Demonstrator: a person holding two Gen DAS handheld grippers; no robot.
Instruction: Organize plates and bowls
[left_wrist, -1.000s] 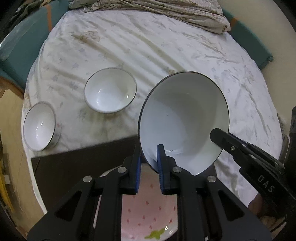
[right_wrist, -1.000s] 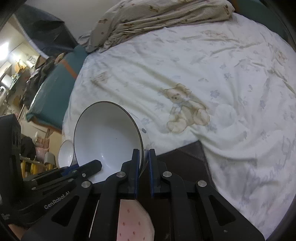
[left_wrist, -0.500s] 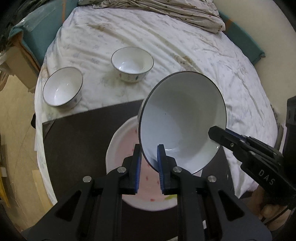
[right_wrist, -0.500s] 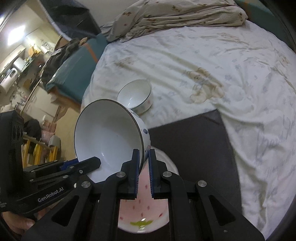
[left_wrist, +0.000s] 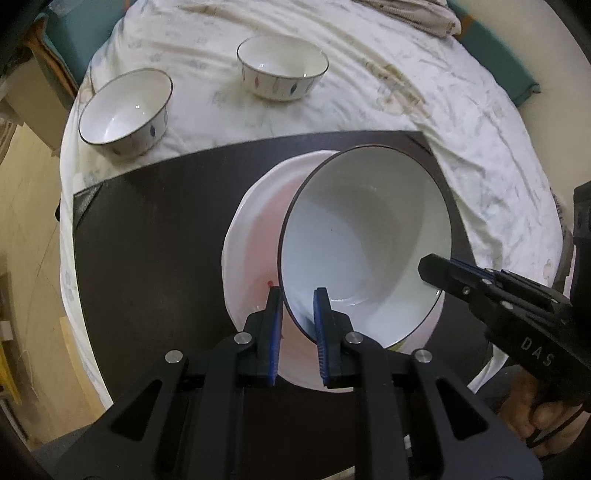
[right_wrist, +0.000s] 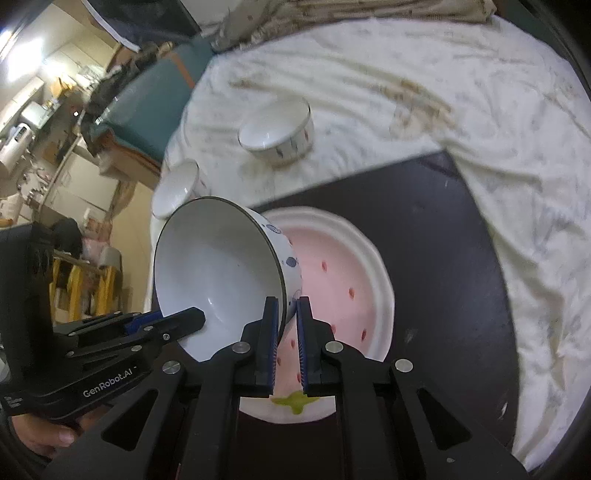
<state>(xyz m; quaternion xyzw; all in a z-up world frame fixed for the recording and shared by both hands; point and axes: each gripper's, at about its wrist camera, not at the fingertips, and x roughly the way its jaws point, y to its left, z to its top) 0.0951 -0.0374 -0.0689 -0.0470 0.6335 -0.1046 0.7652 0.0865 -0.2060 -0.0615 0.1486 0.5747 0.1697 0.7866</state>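
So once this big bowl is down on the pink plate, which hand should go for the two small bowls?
Probably left. The small bowls sit on the left gripper's side of the big bowl; the right gripper would have to cross over the pink plate.

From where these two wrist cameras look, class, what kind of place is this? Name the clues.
Probably a lived-in home room used as a dining spot. A round table under a wrinkled printed cloth holds china bowls and a pink plate on a dark mat; cluttered furniture stands behind.
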